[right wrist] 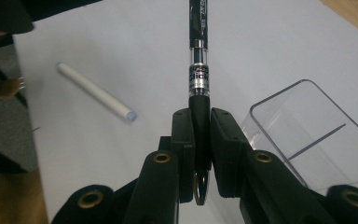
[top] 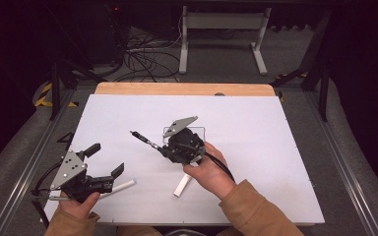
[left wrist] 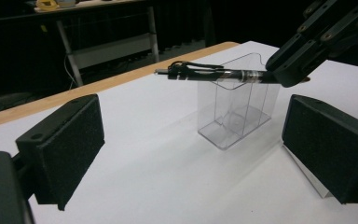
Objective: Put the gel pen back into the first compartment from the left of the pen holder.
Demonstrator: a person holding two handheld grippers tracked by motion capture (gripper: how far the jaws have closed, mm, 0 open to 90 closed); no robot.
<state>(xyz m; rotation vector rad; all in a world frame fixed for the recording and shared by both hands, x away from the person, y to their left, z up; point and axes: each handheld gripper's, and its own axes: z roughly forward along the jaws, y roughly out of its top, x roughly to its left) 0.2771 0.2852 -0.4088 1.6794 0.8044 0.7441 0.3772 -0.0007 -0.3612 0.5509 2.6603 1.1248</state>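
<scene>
My right hand-held gripper clamps the black click pen level beside the clear plastic divided holder, ready to drop it in; my left hand-held gripper waits wide open, empty.

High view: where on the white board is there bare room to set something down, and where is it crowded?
The white board lies bare along its far strip by the wooden edge and over its whole right side. It is crowded at the middle, where the right gripper holds the pen by the clear holder, and near-left, around the left gripper and two white sticks.
</scene>
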